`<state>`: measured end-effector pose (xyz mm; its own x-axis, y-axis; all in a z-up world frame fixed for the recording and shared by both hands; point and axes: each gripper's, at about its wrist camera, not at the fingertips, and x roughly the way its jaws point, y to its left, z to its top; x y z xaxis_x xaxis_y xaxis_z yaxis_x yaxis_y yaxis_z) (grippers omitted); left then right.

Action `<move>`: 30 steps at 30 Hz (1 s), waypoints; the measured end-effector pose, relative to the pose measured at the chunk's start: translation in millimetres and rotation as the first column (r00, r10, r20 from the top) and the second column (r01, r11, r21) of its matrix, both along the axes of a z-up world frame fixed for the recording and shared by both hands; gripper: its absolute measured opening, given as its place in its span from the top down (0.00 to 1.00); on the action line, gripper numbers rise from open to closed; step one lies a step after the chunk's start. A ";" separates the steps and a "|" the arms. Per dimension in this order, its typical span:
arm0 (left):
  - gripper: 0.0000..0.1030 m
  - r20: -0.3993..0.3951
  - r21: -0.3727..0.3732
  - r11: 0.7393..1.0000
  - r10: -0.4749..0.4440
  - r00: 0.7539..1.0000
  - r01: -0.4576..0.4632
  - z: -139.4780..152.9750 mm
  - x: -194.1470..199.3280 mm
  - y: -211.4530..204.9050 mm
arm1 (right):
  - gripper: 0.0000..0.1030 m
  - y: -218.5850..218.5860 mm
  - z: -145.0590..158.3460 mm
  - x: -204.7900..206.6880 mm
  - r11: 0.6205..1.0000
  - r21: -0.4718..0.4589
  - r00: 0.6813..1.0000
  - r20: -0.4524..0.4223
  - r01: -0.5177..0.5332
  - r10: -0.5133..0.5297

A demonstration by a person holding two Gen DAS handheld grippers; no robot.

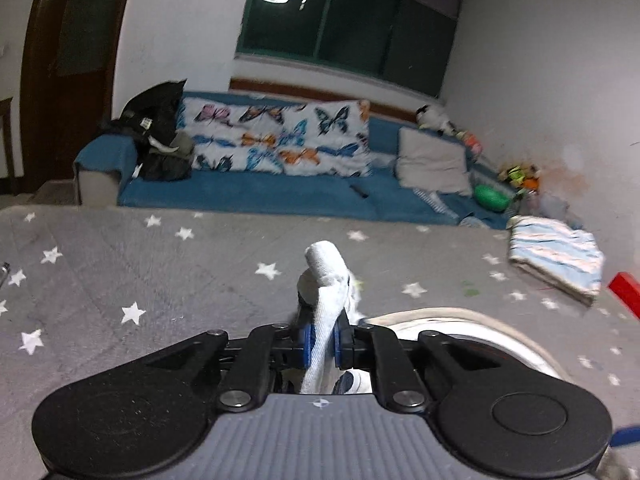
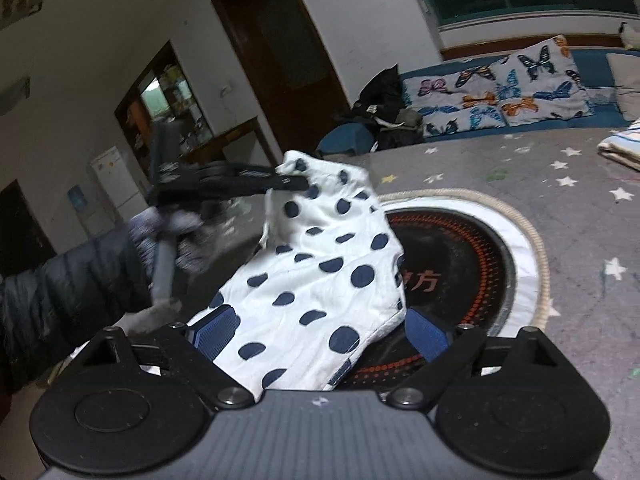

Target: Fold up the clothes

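Note:
A white garment with dark blue dots (image 2: 320,264) hangs lifted over the table. My left gripper (image 1: 320,346) is shut on a bunched white corner of it (image 1: 326,272), which sticks up past the blue pads. In the right wrist view, that left gripper (image 2: 294,183) pinches the garment's top corner from the left, held by a hand with a dark padded sleeve (image 2: 60,292). My right gripper (image 2: 320,332) stands wide open, with the lower part of the garment lying between its blue pads (image 2: 216,330). I see no pinch there.
The table wears a grey cover with white stars (image 1: 160,272). A round black heater plate with a white rim (image 2: 472,264) sits under the garment. A folded striped cloth (image 1: 556,260) lies at the far right beside a red block (image 1: 626,288). Beyond is a blue sofa (image 1: 256,196).

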<state>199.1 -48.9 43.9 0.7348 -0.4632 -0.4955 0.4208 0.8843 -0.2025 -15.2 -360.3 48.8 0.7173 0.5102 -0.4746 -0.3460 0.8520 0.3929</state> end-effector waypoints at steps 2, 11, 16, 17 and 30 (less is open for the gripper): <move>0.89 0.021 -0.020 1.000 -0.015 1.000 0.015 9.7 -16.8 0.8 | 0.09 -3.1 5.0 -4.5 1.000 0.010 1.000 0.008 0.018 -0.018; 0.89 0.120 -0.068 0.984 -0.153 0.981 0.162 39.7 -110.0 4.1 | 0.09 -12.4 29.2 -32.8 0.995 0.043 0.994 0.053 0.089 -0.091; 0.89 0.155 -0.064 0.964 -0.247 0.956 0.260 45.2 -166.0 11.9 | 0.09 -18.8 39.3 -50.1 0.989 0.063 0.989 0.058 0.132 -0.136; 0.89 0.161 -0.064 0.959 -0.263 0.951 0.276 45.7 -178.1 13.9 | 0.09 -19.3 40.3 -52.6 0.989 0.062 0.988 0.059 0.137 -0.141; 0.88 0.131 0.026 0.901 -0.432 0.892 0.433 4.4 -287.5 17.3 | 0.09 -10.9 41.1 -69.0 0.992 0.057 0.992 0.042 0.113 -0.116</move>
